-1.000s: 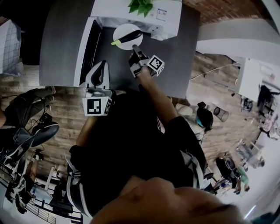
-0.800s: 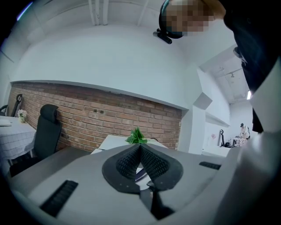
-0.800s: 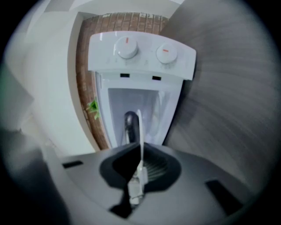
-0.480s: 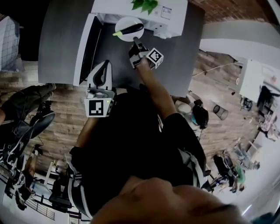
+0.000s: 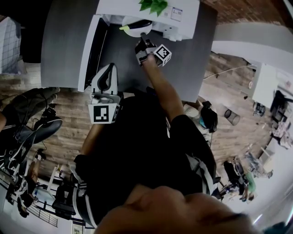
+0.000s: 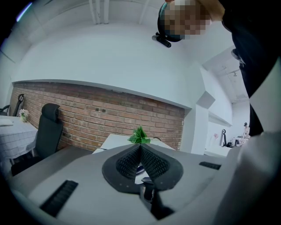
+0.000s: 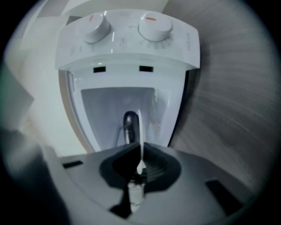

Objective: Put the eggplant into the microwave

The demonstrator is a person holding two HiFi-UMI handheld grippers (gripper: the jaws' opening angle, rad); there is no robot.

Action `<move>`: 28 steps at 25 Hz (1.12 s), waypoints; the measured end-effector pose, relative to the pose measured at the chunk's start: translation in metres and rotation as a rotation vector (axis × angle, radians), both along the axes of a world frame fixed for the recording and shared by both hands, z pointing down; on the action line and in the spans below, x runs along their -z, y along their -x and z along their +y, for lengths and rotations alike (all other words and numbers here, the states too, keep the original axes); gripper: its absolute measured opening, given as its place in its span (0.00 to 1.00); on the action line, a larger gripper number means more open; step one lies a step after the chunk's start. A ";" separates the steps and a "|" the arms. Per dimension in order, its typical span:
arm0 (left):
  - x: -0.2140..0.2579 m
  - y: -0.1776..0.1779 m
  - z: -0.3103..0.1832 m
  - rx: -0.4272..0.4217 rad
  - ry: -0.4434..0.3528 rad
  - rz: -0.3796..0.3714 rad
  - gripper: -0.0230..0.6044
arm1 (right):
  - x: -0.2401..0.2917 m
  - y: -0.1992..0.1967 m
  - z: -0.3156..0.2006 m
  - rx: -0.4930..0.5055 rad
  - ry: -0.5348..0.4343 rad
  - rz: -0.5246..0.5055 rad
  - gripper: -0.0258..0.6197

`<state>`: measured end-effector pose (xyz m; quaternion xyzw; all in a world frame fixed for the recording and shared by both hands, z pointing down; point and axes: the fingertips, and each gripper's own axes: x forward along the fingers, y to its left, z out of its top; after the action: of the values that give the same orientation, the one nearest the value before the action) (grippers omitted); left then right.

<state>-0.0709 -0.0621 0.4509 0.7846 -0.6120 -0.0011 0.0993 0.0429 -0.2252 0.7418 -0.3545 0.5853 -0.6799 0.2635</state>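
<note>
Plate (image 5: pixel 132 32) and eggplant (image 5: pixel 137 23) sat at the mouth of the microwave (image 5: pixel 123 9), top centre of the head view. Your right tool (image 5: pixel 143 39) was clamped on the plate's near rim. In the right gripper view that rim ran edge-on between the closed jaws, with the eggplant lying beyond them, before the open cavity. Your left tool (image 5: pixel 110 68) hung at centre left, jaws pressed together on nothing, beside the open door (image 5: pixel 86 55) and over the worktop (image 5: pixel 192 50) edge.

As I judged it, doing this step well meant holding the plate level so the eggplant could not roll. You needed to slide it straight down the middle of the cavity, clear of both walls. The grip should have loosened only once the plate rested on the floor inside.

No brand could be read. The label (image 5: pixel 176 13) on the microwave's top was too small, and the marks round the two knobs (image 7: pixel 154 27) were blurred. Only a red line on each knob showed.
</note>
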 end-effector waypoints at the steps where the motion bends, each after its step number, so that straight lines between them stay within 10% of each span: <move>1: -0.001 0.001 -0.001 0.002 0.002 0.002 0.09 | 0.000 0.001 -0.003 -0.004 0.001 -0.003 0.10; 28: -0.015 0.018 -0.016 0.000 0.044 0.010 0.09 | -0.027 0.014 -0.061 -0.053 0.055 0.034 0.10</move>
<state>-0.0886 -0.0781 0.4664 0.7821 -0.6115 0.0087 0.1197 0.0287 -0.2858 0.7689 -0.3888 0.5610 -0.6824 0.2615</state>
